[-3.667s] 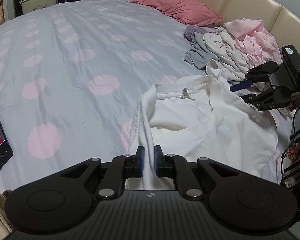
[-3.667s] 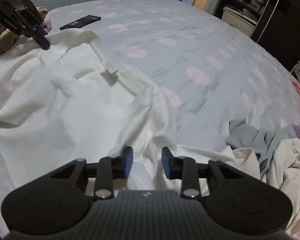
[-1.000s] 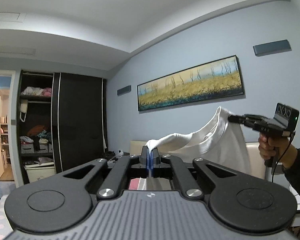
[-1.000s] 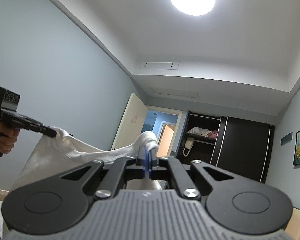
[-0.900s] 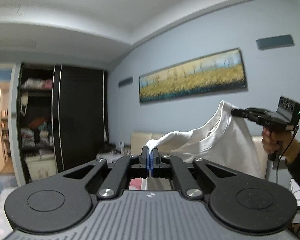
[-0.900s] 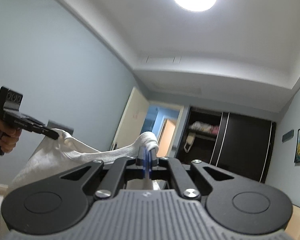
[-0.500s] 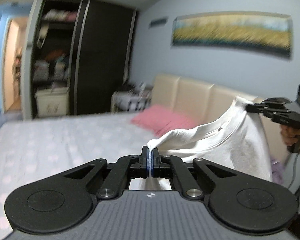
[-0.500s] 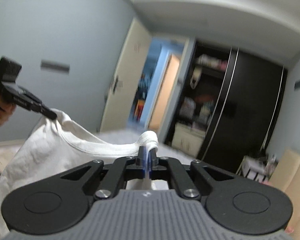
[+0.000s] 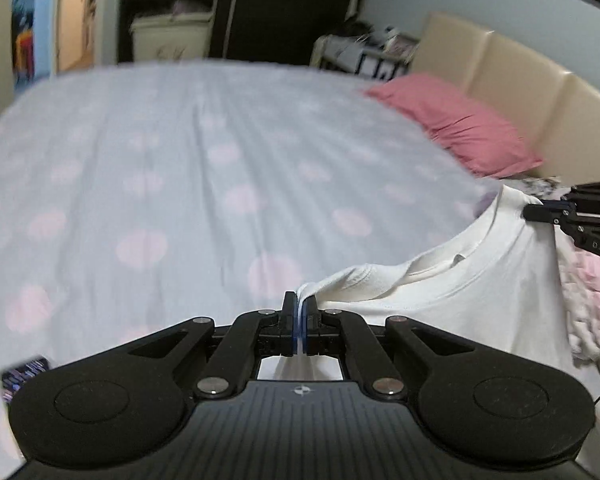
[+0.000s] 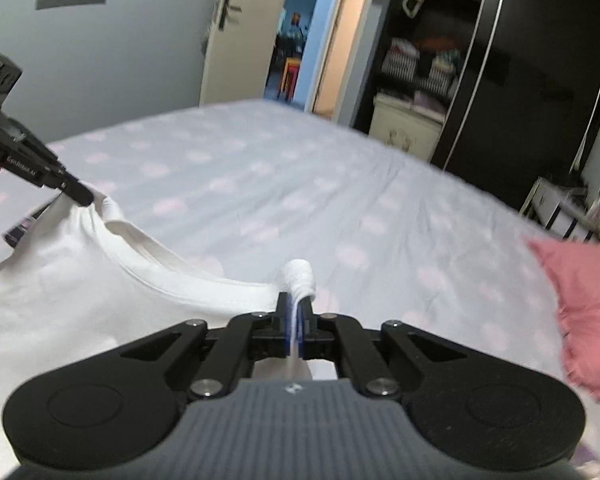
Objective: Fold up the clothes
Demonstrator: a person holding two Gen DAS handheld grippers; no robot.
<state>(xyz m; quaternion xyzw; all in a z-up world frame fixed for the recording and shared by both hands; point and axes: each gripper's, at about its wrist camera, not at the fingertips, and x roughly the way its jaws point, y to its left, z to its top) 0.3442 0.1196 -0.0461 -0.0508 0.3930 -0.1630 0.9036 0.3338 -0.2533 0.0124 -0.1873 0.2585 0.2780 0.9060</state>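
Observation:
A white T-shirt (image 9: 476, 292) hangs stretched between my two grippers above the bed, its neckline sagging between them. My left gripper (image 9: 299, 305) is shut on one shoulder of the shirt. My right gripper (image 10: 294, 305) is shut on the other shoulder, with a roll of cloth poking out past its fingers. In the left wrist view the right gripper (image 9: 534, 210) shows at the far right, pinching the shirt. In the right wrist view the shirt (image 10: 60, 280) fills the lower left and the left gripper (image 10: 85, 199) pinches it at the far left.
The bed (image 9: 172, 184) has a pale sheet with pink dots. A pink pillow (image 9: 456, 124) lies by the beige headboard (image 9: 512, 72). A pile of pink and white clothes (image 9: 588, 300) lies at the right. A phone (image 9: 22, 376) lies at the near left. Dark wardrobes (image 10: 500, 60) stand behind.
Both grippers have tipped down with the shirt: the views swung from wall and ceiling to the bed. The shirt hangs lower, close over the sheet. Both stay shut on it.

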